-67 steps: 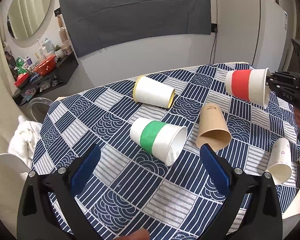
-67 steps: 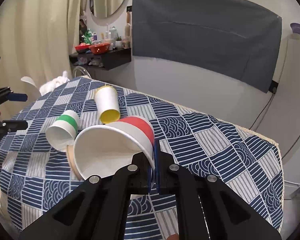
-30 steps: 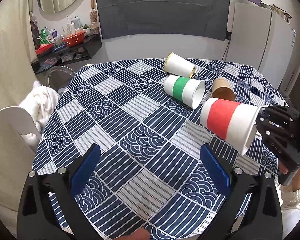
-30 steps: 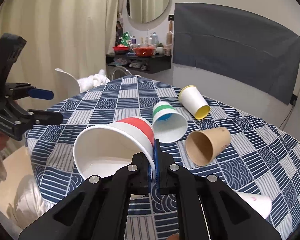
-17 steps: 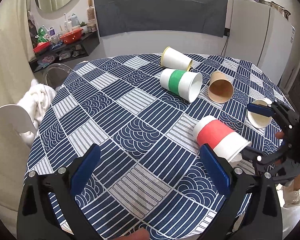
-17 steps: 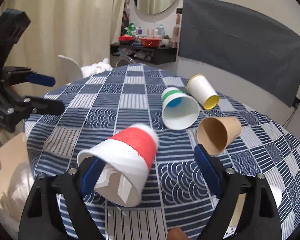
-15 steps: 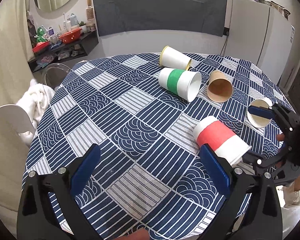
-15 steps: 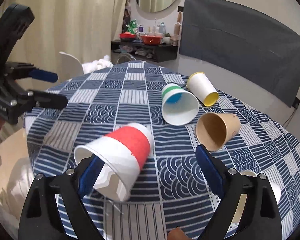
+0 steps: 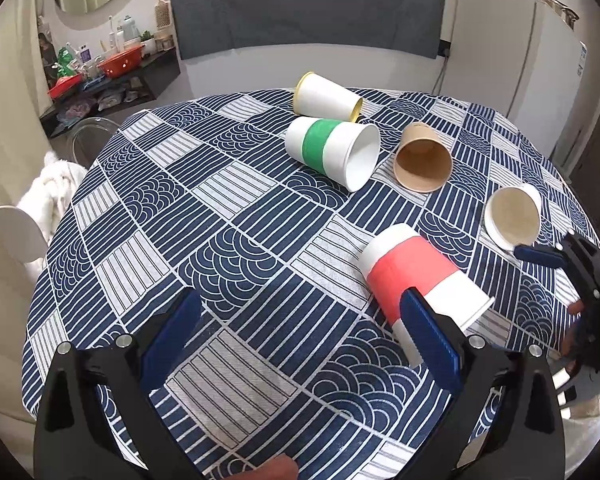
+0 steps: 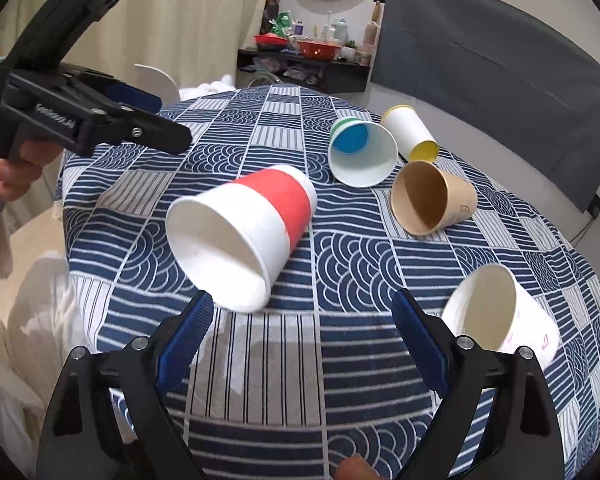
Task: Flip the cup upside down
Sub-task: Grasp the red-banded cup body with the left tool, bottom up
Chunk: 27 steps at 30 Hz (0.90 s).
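A white paper cup with a red band (image 9: 416,276) lies on its side on the blue patterned tablecloth (image 9: 228,216), near the table's front right edge; in the right wrist view (image 10: 244,232) its open mouth faces my right gripper. My right gripper (image 10: 300,332) is open and empty, just in front of the cup's rim. My left gripper (image 9: 300,328) is open and empty, above the table's near edge; its right finger overlaps the cup in view. It also shows in the right wrist view (image 10: 140,116), at the upper left.
Other cups lie on their sides: a green-banded one (image 9: 332,152), a yellow-rimmed one (image 9: 326,98), a brown one (image 9: 422,160) and a small white one (image 9: 512,218). A white chair (image 9: 8,232) with a white cloth stands left of the table.
My right gripper let go of the red-banded cup and opened. The cup dropped onto its side on the cloth and the gripper drew back from it.
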{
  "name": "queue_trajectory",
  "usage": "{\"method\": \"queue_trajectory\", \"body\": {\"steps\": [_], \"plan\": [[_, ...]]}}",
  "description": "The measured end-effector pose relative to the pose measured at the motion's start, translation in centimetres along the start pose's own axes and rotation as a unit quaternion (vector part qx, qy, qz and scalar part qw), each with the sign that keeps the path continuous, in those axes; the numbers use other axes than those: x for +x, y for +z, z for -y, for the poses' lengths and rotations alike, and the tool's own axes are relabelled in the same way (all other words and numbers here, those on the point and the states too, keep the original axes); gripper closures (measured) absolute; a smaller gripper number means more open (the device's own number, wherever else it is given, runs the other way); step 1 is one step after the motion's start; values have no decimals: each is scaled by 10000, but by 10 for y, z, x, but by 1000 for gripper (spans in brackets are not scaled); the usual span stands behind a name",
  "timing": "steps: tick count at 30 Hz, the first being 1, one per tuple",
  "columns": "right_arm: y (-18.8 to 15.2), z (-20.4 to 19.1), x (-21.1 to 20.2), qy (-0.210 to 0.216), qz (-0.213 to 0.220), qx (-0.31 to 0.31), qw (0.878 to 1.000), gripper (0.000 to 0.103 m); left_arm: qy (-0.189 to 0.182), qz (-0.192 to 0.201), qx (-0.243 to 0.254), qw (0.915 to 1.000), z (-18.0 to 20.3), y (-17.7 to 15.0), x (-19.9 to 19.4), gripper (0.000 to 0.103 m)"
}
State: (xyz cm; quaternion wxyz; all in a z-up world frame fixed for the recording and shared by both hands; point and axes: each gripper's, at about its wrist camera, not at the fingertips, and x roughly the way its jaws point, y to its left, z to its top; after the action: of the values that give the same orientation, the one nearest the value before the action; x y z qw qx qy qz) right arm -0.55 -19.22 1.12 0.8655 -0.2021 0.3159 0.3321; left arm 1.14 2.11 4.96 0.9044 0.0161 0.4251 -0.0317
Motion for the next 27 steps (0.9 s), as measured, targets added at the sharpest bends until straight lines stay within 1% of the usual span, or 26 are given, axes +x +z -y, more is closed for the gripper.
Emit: {"method": "queue_trajectory", "body": {"steps": [5, 8, 12, 14, 16, 19, 22, 24, 25, 27], "plan": [[-12, 5, -16, -70, -4, -40, 10000, 17, -177, -124, -149, 9997, 8, 6, 7, 6], [-17, 13, -26, -39, 15, 1, 10000, 17, -278, -220, -294, 9989, 12, 13, 11, 6], [-24, 27, -35, -27, 25, 218, 9998, 16, -192, -418, -471, 9978, 17, 18, 20, 6], [-25, 38, -35, -4, 35, 415, 9991, 16, -225, -623, -611, 9959, 17, 21, 27, 6], [-25, 50, -32, 23, 24, 714, 9974, 16, -305, -739, -763, 9939, 17, 23, 31, 6], [-23, 68, -27, 53, 7, 1192, 9929, 16, -434, -925, -842, 9912, 20, 28, 38, 6], [-22, 84, -25, 64, -42, 1480, 9890, 15, -661, -1103, -1012, 9865, 21, 31, 45, 6], [-20, 89, -27, -75, -17, 1535, 9881, 15, -671, -1238, -1193, 9828, 21, 32, 51, 6], [-19, 92, -28, -162, 10, 1537, 9880, 15, -704, -1347, -1311, 9797, 21, 32, 55, 6], [-19, 98, -30, -231, 42, 1542, 9878, 15, -903, -1524, -1502, 9727, 19, 32, 61, 6]]}}
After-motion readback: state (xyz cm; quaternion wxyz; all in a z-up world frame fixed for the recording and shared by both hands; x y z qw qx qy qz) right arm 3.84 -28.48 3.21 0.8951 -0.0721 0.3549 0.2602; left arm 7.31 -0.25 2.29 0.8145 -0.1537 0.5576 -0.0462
